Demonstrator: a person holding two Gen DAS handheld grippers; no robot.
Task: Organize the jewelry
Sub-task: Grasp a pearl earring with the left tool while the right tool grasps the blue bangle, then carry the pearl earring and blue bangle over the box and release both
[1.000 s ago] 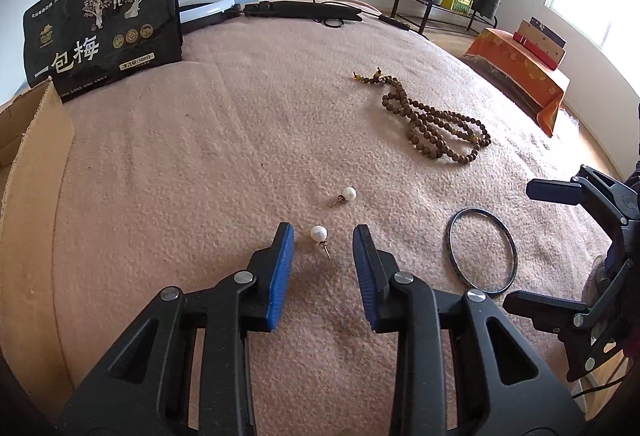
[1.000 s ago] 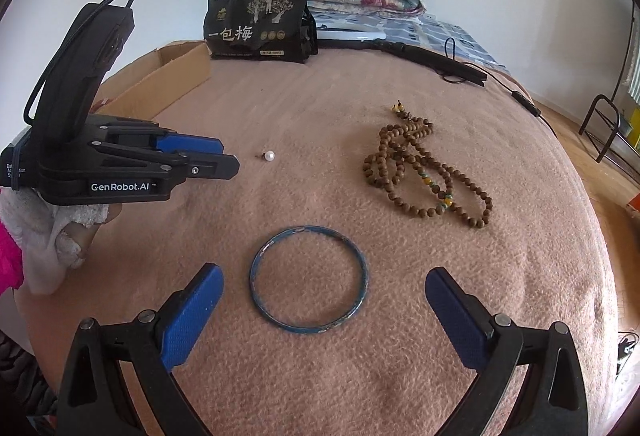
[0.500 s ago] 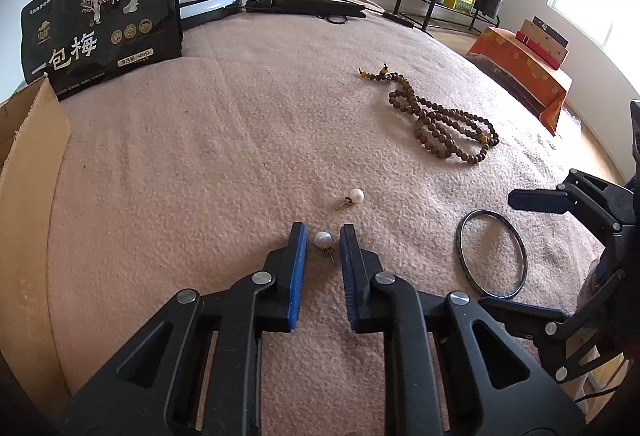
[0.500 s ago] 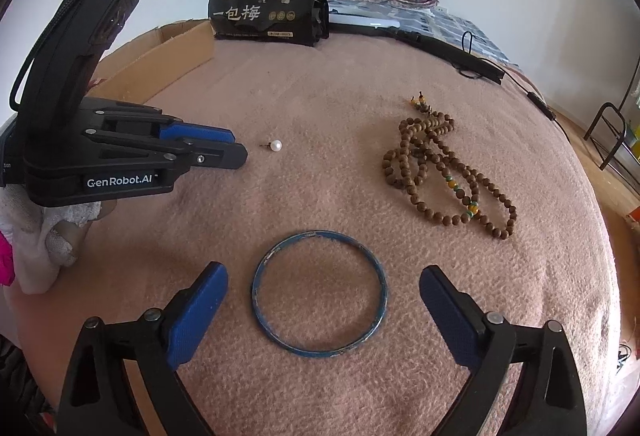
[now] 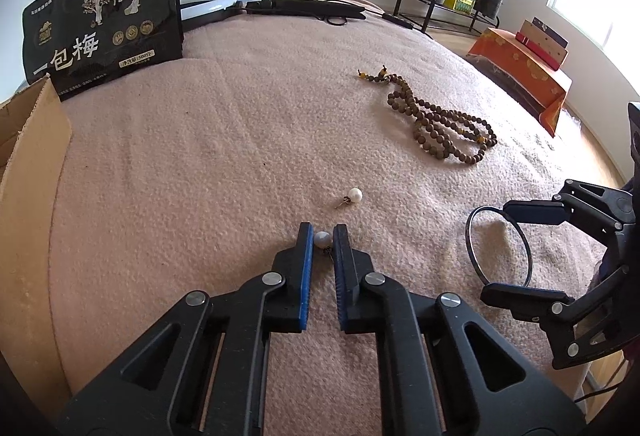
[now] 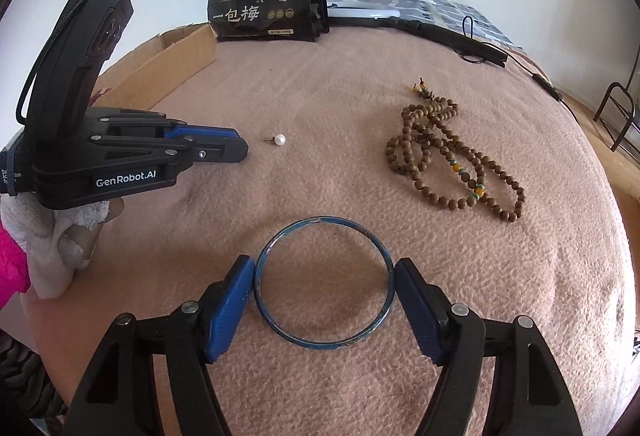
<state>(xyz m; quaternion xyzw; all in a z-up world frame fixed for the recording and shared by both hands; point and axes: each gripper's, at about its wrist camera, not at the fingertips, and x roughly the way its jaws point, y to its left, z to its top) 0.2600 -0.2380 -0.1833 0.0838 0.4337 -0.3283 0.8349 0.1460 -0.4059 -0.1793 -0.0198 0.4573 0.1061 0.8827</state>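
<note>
Pearl stud (image 5: 322,239): sits on the blanket (image 5: 200,175) between the blue pads of the left claw (image 5: 323,240), which is clamped on its ball. Judged very light, hard, round and slippery; the ball could squirt out of flat pads, so a central hold on the ball looks right, not on the post. Its thin post points toward 5 o'clock, back under the pads, and that is its long axis.

Second stud (image 5: 355,194): free on the blanket at 1 o'clock from the held one, near but apart. Its post points toward 8 o'clock in the left view.

Bangle (image 6: 324,282): lies flat, well apart at 3 o'clock from the studs. Judged rigid, thin, light, with a smooth worn rim. No long axis; its opening faces up. The right claw (image 6: 324,290) straddles it at 9 and 3 o'clock, jaws closing, pads at or just beside the rim; firm pressure cannot be confirmed. A hold across the full width could slip on the blanket.

Bead string (image 6: 452,155): limp, coiled, at 1 o'clock from the bangle.

Cardboard box (image 6: 176,55): at the bed's far left edge.
</note>
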